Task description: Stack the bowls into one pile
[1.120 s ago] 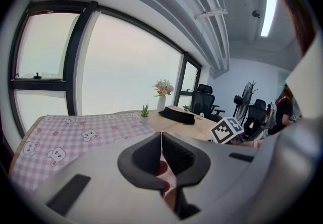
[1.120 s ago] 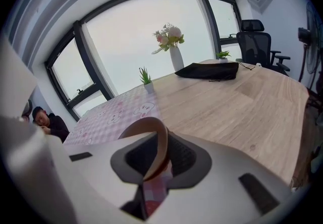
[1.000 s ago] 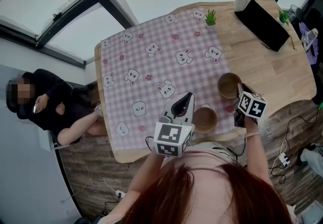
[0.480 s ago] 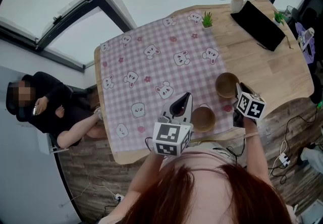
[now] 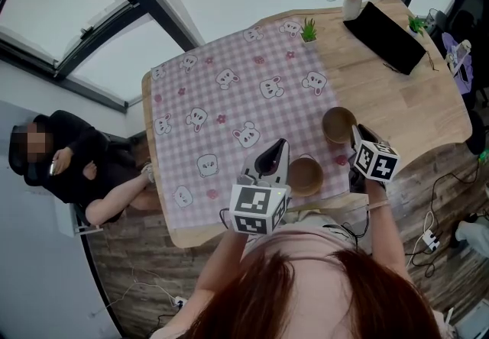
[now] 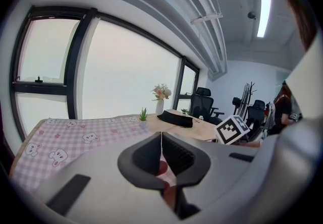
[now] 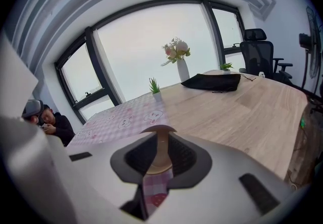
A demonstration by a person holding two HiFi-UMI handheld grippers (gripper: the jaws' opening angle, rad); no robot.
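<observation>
Right claw (image 7: 160, 143) is clamped on the rim of the far bowl (image 5: 337, 124), with the brown wall pinched between the jaws in its own view. That bowl sits at the right edge of the pink checked cloth (image 5: 221, 101), right where the bare wooden counter (image 5: 412, 101) starts. Can't tell if it's lifted off the surface or not. Left claw (image 6: 161, 141) is clenched with nothing in it, jaws pressed together. The near bowl (image 5: 305, 175) is on the cloth by the counter's front edge, just beside the left claw's tip and apart from the far bowl. So two bowls, both upright, not piled yet.
</observation>
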